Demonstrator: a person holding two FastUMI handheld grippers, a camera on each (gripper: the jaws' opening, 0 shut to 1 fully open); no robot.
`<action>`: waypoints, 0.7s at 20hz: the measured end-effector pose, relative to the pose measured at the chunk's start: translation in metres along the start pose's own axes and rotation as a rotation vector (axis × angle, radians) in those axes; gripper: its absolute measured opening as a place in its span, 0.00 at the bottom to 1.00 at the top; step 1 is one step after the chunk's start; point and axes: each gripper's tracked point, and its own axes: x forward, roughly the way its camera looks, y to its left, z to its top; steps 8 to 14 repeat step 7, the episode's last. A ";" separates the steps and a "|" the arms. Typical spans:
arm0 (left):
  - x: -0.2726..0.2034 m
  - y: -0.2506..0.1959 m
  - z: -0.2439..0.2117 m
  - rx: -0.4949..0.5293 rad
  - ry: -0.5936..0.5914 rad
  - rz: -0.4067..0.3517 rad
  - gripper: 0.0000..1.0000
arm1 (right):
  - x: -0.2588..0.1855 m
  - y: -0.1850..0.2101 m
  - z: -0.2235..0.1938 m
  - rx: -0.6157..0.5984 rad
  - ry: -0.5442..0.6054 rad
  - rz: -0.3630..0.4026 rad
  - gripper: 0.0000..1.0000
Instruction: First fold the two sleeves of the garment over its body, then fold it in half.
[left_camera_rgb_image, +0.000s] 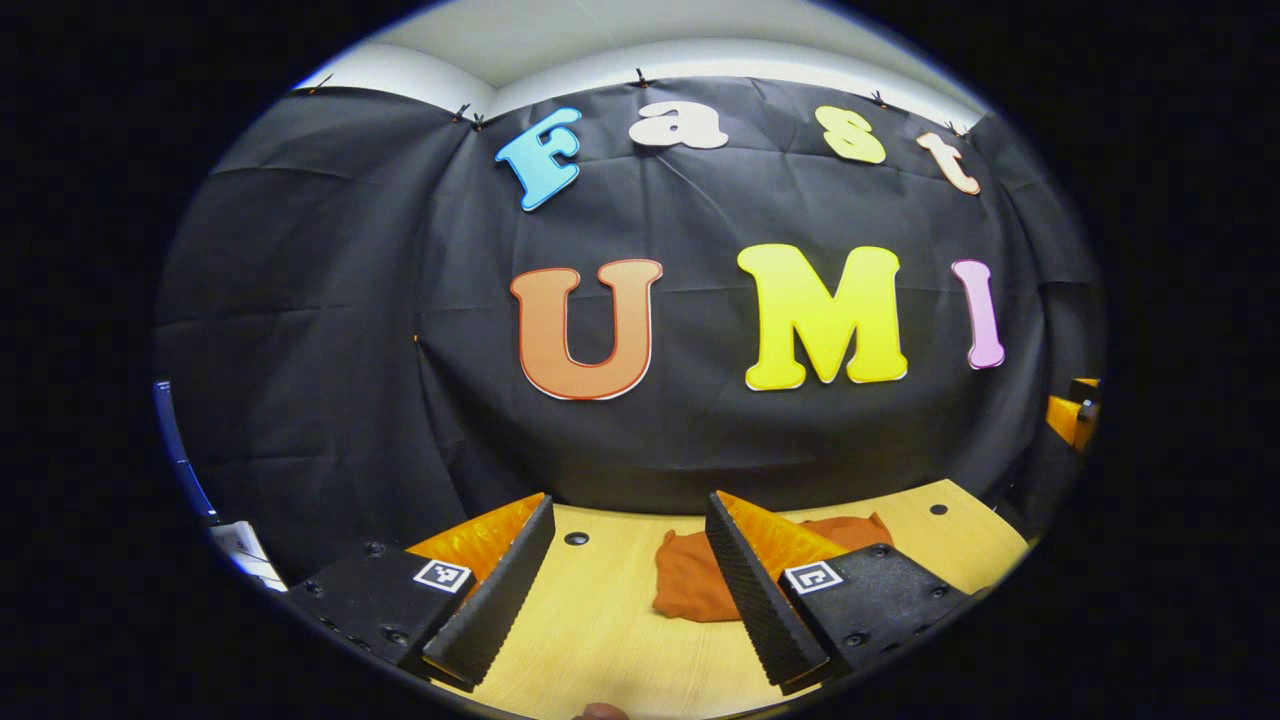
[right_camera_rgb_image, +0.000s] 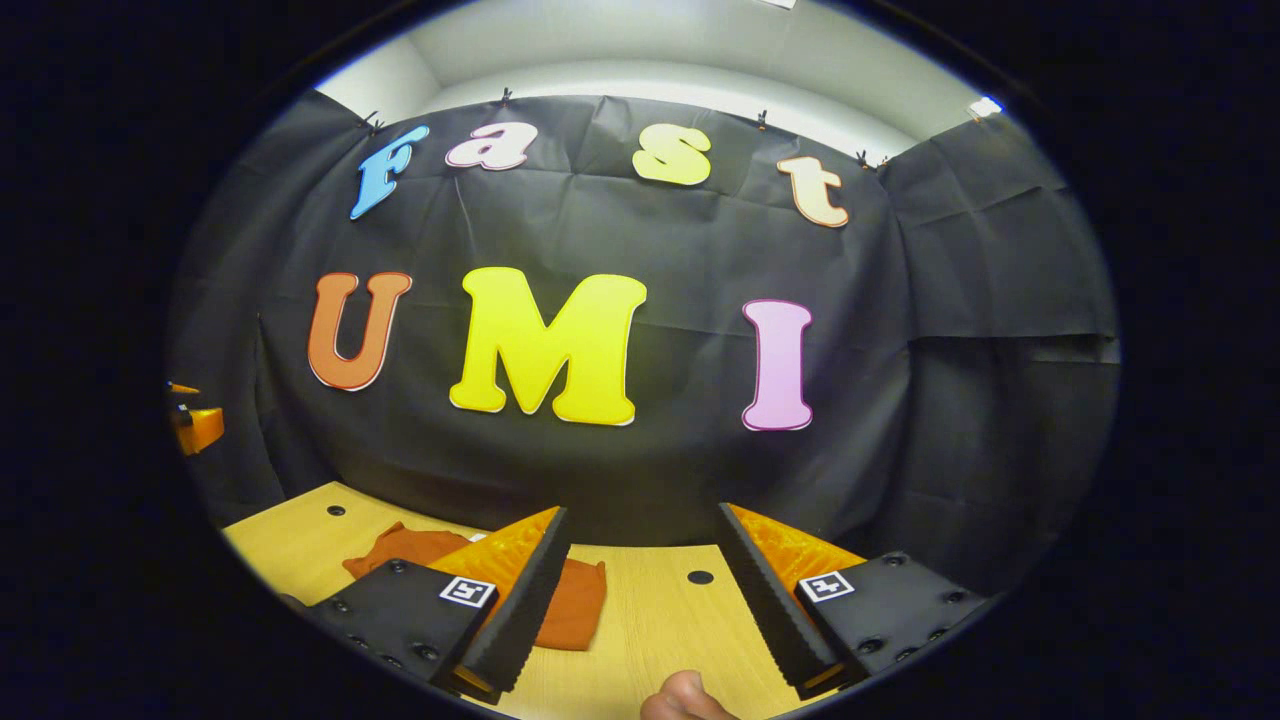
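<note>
On the table (left_camera_rgb_image: 600, 620) the orange garment (left_camera_rgb_image: 690, 585) lies half-hidden behind both tools (left_camera_rgb_image: 630, 590) (right_camera_rgb_image: 640, 600) — each spread, empty.

Light wooden table (left_camera_rgb_image: 600, 620) is lying below the black cloth wall (left_camera_rgb_image: 350, 350), and is also showing in the right gripper view (right_camera_rgb_image: 650, 610). Small dark round holes (left_camera_rgb_image: 576, 538) are sitting in the tabletop, another near its far edge (left_camera_rgb_image: 938, 509). Pale ceiling (right_camera_rgb_image: 620, 45) is showing above the cloth. Small clips (right_camera_rgb_image: 507, 96) are pinning the cloth's top edge.

garment (left_camera_rgb_image: 700, 590) — plain rust-orange | table (left_camera_rgb_image: 600, 620) — pale wood grain | wall cloth (left_camera_rgb_image: 350, 350) — black
</note>
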 end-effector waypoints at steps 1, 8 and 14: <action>-0.003 -0.001 0.001 -0.003 -0.008 -0.002 0.98 | -0.006 0.008 -0.004 0.006 0.010 0.018 0.89; -0.014 -0.017 0.018 0.023 -0.073 -0.020 0.89 | -0.005 0.043 -0.010 -0.021 0.025 0.125 0.90; -0.014 -0.017 0.018 0.023 -0.073 -0.020 0.89 | -0.005 0.043 -0.010 -0.021 0.025 0.125 0.90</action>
